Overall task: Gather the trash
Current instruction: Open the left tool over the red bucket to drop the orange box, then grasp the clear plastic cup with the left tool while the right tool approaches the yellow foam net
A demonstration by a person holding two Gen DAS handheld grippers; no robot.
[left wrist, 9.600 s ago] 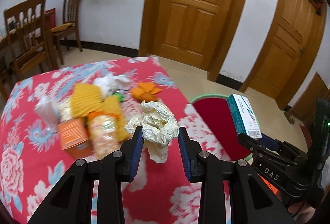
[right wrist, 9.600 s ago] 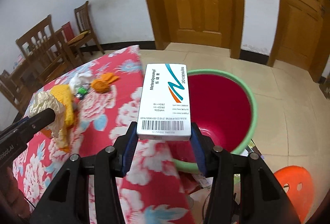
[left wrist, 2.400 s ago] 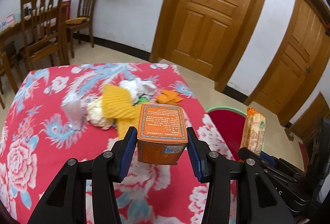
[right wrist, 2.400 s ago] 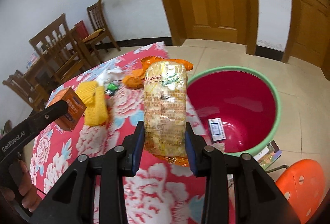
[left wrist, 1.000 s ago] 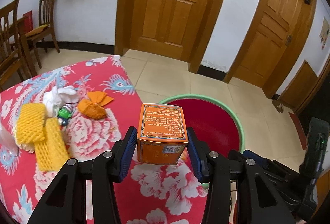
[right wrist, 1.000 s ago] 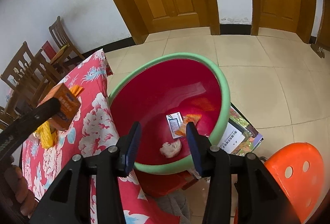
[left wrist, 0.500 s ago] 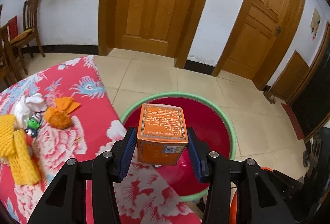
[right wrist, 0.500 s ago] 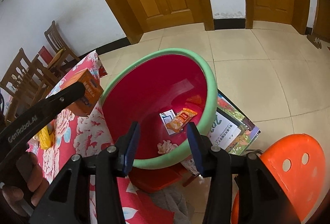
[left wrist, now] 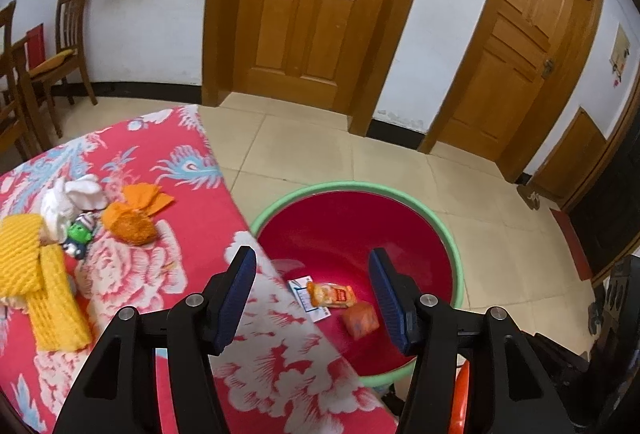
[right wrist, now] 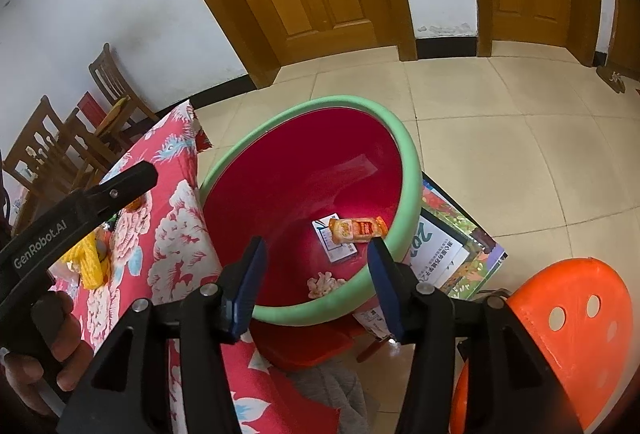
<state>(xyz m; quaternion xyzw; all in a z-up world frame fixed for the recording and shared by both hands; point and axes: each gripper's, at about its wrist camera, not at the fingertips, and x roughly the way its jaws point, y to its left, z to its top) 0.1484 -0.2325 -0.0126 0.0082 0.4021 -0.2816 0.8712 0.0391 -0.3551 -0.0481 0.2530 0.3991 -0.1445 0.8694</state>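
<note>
Trash sits in the red basin (left wrist: 448, 246): an orange box (left wrist: 361, 319), a snack packet (left wrist: 331, 295), a white card (right wrist: 335, 238) and crumpled paper (right wrist: 322, 283). We see the left gripper (left wrist: 311, 288) above it, its fingers opening with nothing between them. Our right gripper (right wrist: 316, 284) is likewise opening, empty. On the desk (left wrist: 168, 274) remain yellow foam nets (left wrist: 36, 274), orange peel (left wrist: 130, 224) and white tissue (left wrist: 72, 196).

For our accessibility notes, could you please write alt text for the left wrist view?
The left gripper, jaws opening and empty, hangs over a red basin holding an orange box, a snack packet and a white card. Left, a floral tablecloth carries yellow foam netting and orange peel.
</note>
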